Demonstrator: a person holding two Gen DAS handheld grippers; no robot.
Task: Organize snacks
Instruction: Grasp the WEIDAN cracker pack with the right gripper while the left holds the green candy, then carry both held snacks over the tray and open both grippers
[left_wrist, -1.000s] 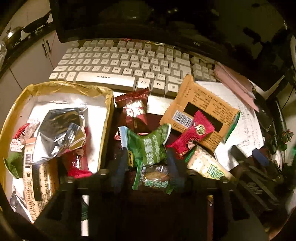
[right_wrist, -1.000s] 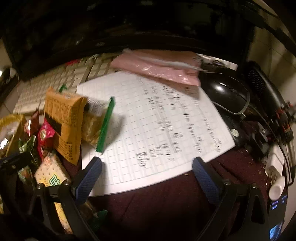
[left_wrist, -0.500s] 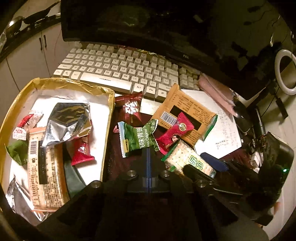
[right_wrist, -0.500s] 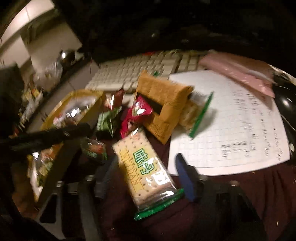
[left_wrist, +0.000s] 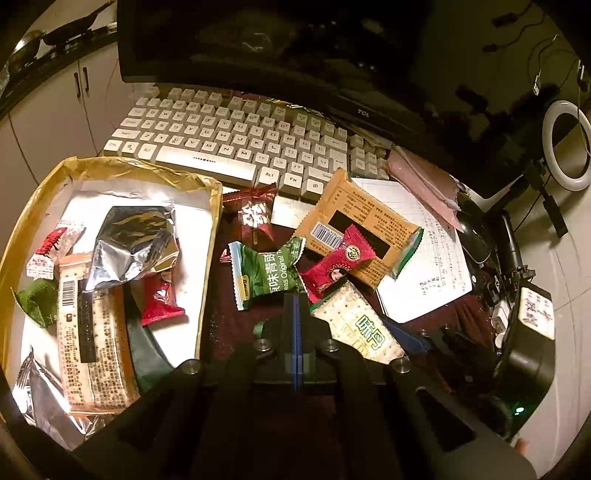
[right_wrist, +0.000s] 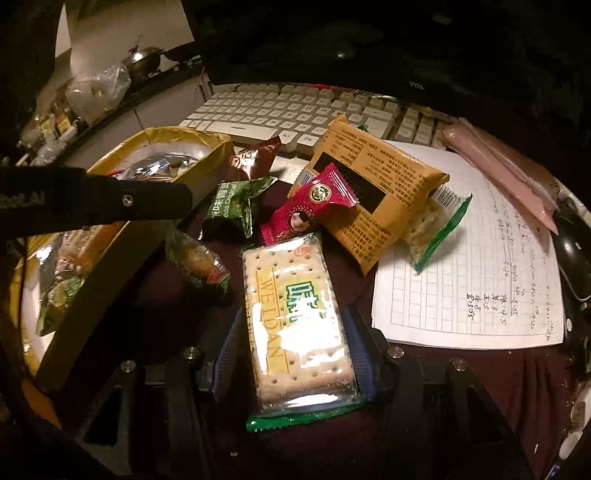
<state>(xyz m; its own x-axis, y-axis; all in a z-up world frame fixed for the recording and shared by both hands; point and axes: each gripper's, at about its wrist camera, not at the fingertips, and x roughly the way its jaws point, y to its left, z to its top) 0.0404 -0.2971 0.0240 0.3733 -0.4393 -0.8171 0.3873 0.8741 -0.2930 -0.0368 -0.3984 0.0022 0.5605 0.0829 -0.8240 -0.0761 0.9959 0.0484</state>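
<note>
Two fingers (right_wrist: 360, 354) clamp cracker pack (right_wrist: 299, 325); left gripper (left_wrist: 295, 314) shut.

a home computer bench: keyboard (left_wrist: 236, 147), monitor (left_wrist: 277, 44), mouse (right_wrist: 572, 258), handwritten paper (right_wrist: 480, 258), kitchen cabinets (left_wrist: 55, 122) behind

Cracker packs outside the tray, clear wrap: 2, the WEIDAN cracker pack (right_wrist: 299, 325) and a green-edged cracker pack (right_wrist: 436, 229)
Orange biscuit packs: 1, the orange biscuit pack (left_wrist: 356, 229)
Green pea packets: 1, the green pea packet (left_wrist: 267, 271)
Red candy packets outside the tray: 2
Gold trays: 1, the gold tray (left_wrist: 122, 166)
Keyboards: 1, the keyboard (left_wrist: 236, 136)
Gridded paper sheets: 1, the gridded paper sheet (right_wrist: 476, 266)
</note>
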